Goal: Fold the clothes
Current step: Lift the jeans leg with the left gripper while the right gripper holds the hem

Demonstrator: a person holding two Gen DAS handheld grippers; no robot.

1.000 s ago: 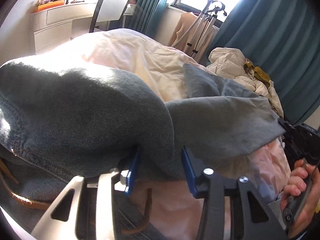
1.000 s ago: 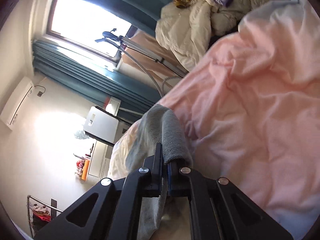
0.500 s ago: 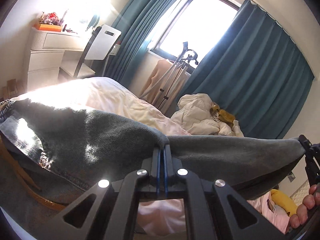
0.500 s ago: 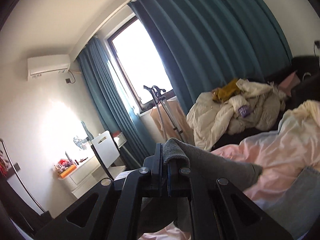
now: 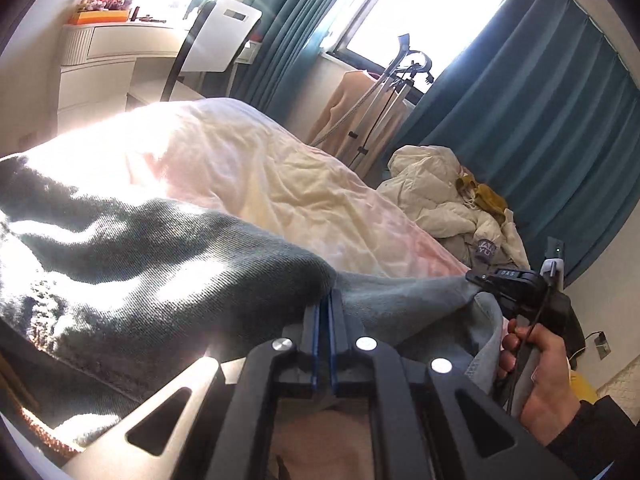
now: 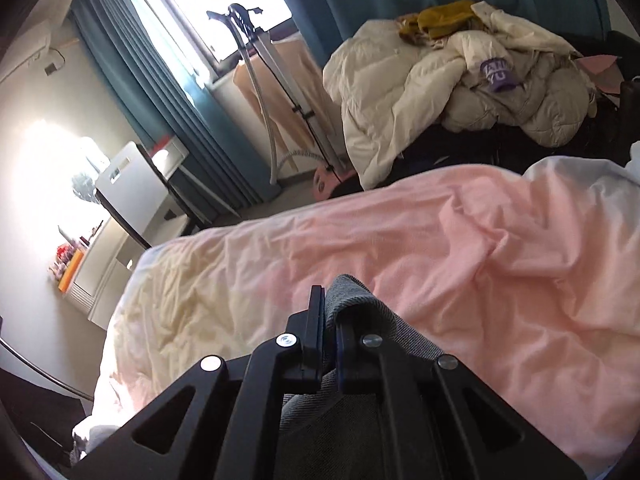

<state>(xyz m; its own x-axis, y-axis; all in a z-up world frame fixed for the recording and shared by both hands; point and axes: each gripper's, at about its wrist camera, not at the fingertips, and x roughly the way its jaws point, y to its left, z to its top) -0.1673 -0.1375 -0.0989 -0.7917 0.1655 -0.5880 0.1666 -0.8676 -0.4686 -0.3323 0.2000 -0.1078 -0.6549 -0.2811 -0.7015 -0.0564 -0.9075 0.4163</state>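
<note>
Left wrist view shows the jeans (image 5: 168, 264), a grey-blue denim with a clear twill weave and a stitched hem, hanging in soft folds above the bed, with strong sun patches on the cloth. One stretched edge of the denim runs from the left gripper (image 5: 329, 300) to the right gripper (image 5: 474, 278). The left gripper has its two black fingers, lined with blue pads, pressed together on this edge. The right gripper pinches the far corner of the cloth, and in its own view the fabric bunches into a thick fold between the closed fingers (image 6: 316, 312). A brown cord (image 5: 44, 428) lies at the lower left of the jeans.

The right hand (image 5: 540, 376) wraps around the black handle, fingers curled, and a dark sleeve (image 5: 592, 440) covers the wrist.

Under the jeans lies a wrinkled duvet (image 6: 460, 256), pink fading into pale yellow. Beyond it a cream puffy jacket (image 6: 400, 80) is heaped with a mustard garment (image 6: 444, 20) on top. Teal curtains (image 5: 540, 92) hang in long pleats beside a metal stand (image 5: 384, 92).
</note>
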